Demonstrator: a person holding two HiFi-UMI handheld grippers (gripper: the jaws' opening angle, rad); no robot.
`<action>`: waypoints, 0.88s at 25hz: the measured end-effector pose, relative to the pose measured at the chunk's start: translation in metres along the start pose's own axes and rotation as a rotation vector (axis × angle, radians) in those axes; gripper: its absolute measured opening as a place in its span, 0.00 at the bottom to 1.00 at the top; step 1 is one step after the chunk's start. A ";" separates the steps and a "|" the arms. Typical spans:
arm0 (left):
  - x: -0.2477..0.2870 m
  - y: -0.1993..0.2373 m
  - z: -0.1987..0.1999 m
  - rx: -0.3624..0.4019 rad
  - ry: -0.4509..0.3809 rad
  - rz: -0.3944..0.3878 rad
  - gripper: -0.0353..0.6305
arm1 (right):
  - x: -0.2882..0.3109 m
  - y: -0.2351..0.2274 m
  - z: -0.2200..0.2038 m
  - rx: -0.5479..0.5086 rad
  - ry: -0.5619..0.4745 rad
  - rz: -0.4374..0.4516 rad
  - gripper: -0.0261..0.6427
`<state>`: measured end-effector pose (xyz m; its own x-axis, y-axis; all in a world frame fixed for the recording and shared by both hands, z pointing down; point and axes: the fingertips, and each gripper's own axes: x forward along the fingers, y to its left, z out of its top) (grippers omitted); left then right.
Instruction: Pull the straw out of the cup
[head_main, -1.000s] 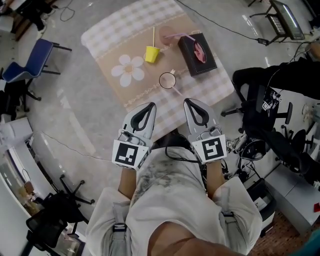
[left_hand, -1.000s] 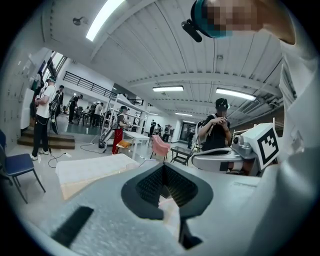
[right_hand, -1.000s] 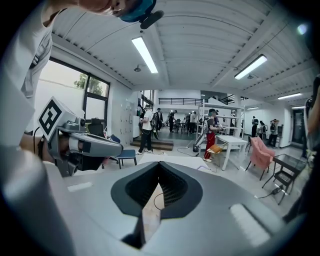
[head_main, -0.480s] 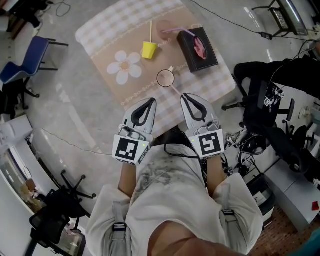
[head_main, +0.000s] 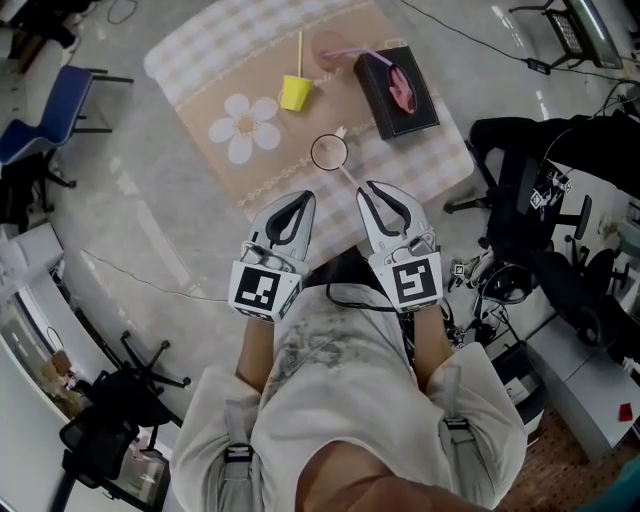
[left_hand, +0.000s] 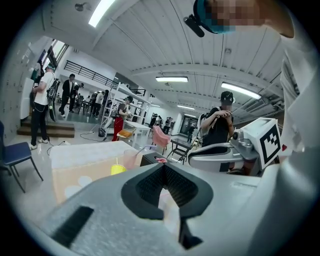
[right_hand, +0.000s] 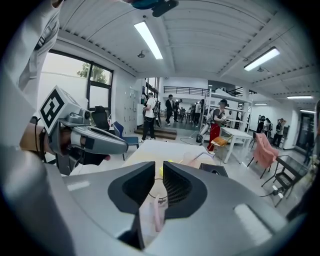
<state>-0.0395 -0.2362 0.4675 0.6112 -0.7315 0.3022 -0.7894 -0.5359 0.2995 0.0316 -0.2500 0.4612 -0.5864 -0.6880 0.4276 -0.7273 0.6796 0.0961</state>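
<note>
Both empty, the left hand-held gripper (head_main: 298, 200) is being held closed, the right hand-held gripper (head_main: 374, 190) just being opened; the clear cup (head_main: 330, 152) could be toppled by its straw (head_main: 350, 177) pulled sideways.

Three cups noted on checked cloth (head_main: 190, 70), each with straw still inserted.
- Clear cup (head_main: 330, 152): upright, nearest to cloth's near edge, rim seen as a ring. Pink straw (head_main: 349, 179) leaned over rim toward near edge.
- Yellow cup (head_main: 294, 94): small, upright, beside printed flower (head_main: 238, 128). Yellow straw (head_main: 299, 52) held straight, near vertical.
- Pink cup (head_main: 325, 45): translucent, upright, at far edge. Bent straw (head_main: 352, 54) angled toward black box (head_main: 398, 92).

Cups set well apart.
</note>
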 end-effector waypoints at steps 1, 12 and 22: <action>0.001 0.001 -0.002 -0.004 0.002 0.002 0.05 | 0.001 0.000 -0.003 0.019 0.011 -0.001 0.13; 0.014 0.003 -0.020 -0.025 0.033 0.002 0.05 | 0.014 0.002 -0.029 0.045 0.075 0.029 0.16; 0.025 0.008 -0.035 -0.052 0.061 0.003 0.05 | 0.028 0.002 -0.049 0.024 0.129 0.055 0.18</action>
<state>-0.0281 -0.2439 0.5089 0.6122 -0.7052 0.3576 -0.7884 -0.5098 0.3443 0.0310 -0.2552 0.5176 -0.5757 -0.6102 0.5442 -0.7044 0.7081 0.0488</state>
